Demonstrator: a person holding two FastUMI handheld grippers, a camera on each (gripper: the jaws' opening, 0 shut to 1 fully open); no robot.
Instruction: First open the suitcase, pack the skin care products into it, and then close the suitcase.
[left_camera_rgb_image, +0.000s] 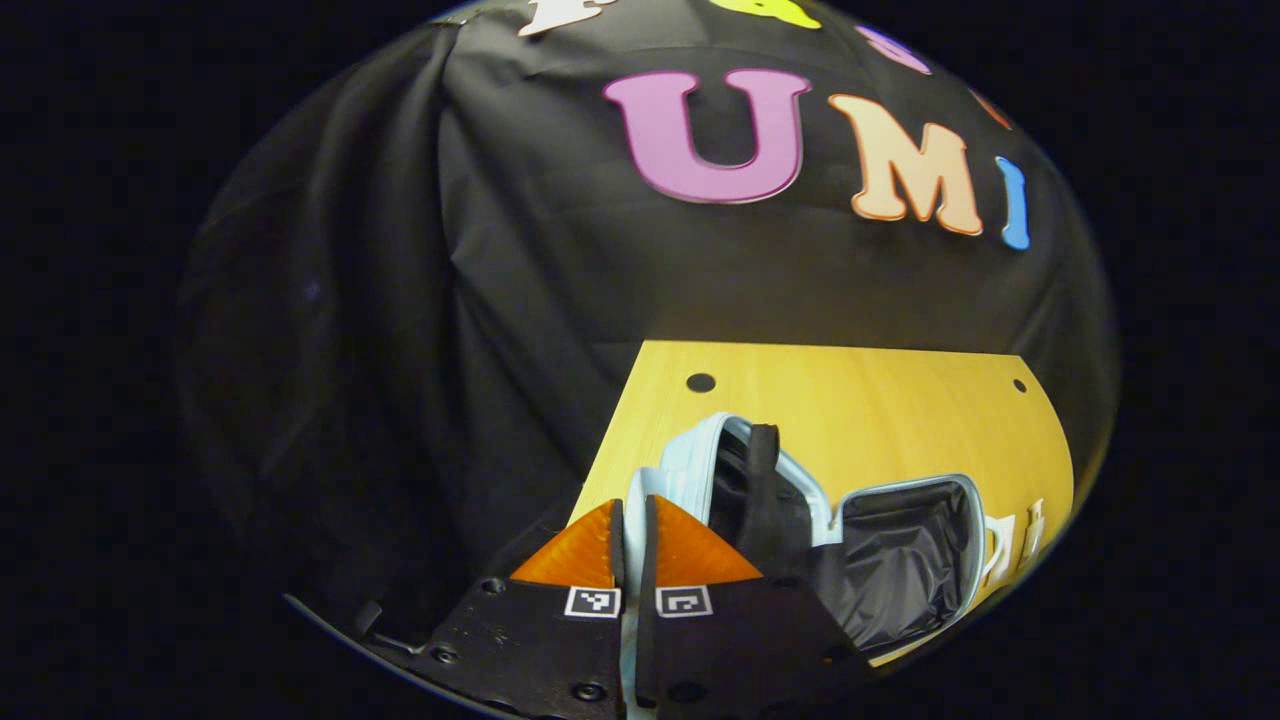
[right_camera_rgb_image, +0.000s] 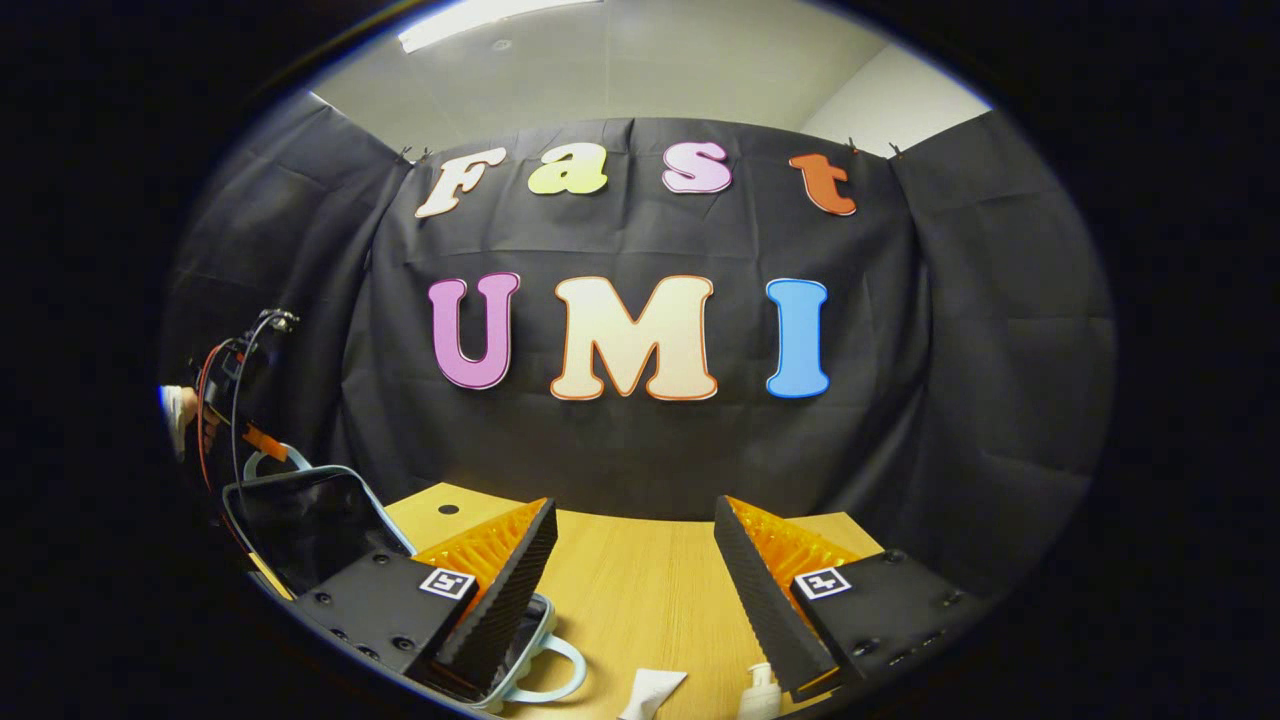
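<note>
Pale-blue suitcase (left_camera_rgb_image: 900, 530) open on wooden table (left_camera_rgb_image: 850, 400), lid (left_camera_rgb_image: 690, 470) pinched between left gripper (left_camera_rgb_image: 632, 520) fingers. Right gripper (right_camera_rgb_image: 635, 560) spread wide, holding nothing, above tube (right_camera_rgb_image: 650, 692) and pump bottle (right_camera_rgb_image: 760, 690).

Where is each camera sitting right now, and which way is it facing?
Left gripper view: rides the left claw, shut on the suitcase lid rim, looking across the open suitcase and table to the wall; own fingers show.
Right gripper view: rides the open right claw low over the table, facing the wall; tube and pump bottle below.
Shared: suitcase, table, wall; the right view also catches the left claw at the lid.
</note>
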